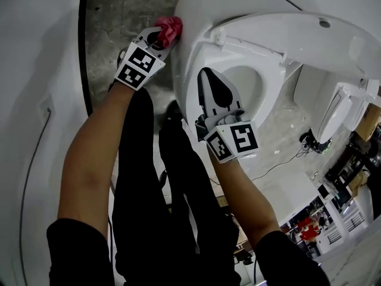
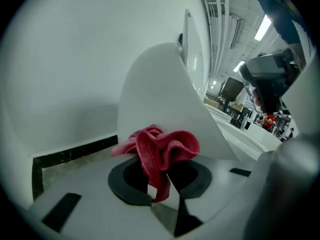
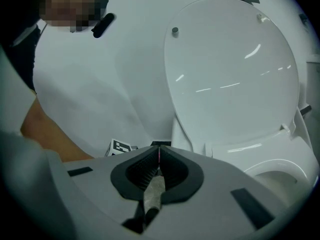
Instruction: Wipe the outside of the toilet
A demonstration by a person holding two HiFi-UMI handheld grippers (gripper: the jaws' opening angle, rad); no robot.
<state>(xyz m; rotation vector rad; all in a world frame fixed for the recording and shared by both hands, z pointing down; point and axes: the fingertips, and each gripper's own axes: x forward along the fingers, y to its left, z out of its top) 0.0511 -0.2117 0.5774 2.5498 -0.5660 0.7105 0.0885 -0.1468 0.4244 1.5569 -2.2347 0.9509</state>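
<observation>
White ceramic toilet [image 1: 199, 14] stands ahead. The left gripper [image 1: 161, 36] pinches a crumpled pink cloth [image 1: 171, 26] against its outer side, apparently mid-wipe. The right gripper [image 1: 207, 75], pressed together and empty, hovers over the rim. The next move probably calls for sweeping the cloth around the bowl.

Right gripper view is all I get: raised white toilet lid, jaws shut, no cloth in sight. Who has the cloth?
Observer: The left gripper is shut on a crumpled red cloth.
Operator: Is it on the toilet?
Observer: In the head view the cloth sits against the outer side of the white ceramic toilet bowl, on the person's left.
Operator: And my gripper?
Observer: The right gripper hangs over the open bowl, empty. I can't tell whether it touches the rim.
</observation>
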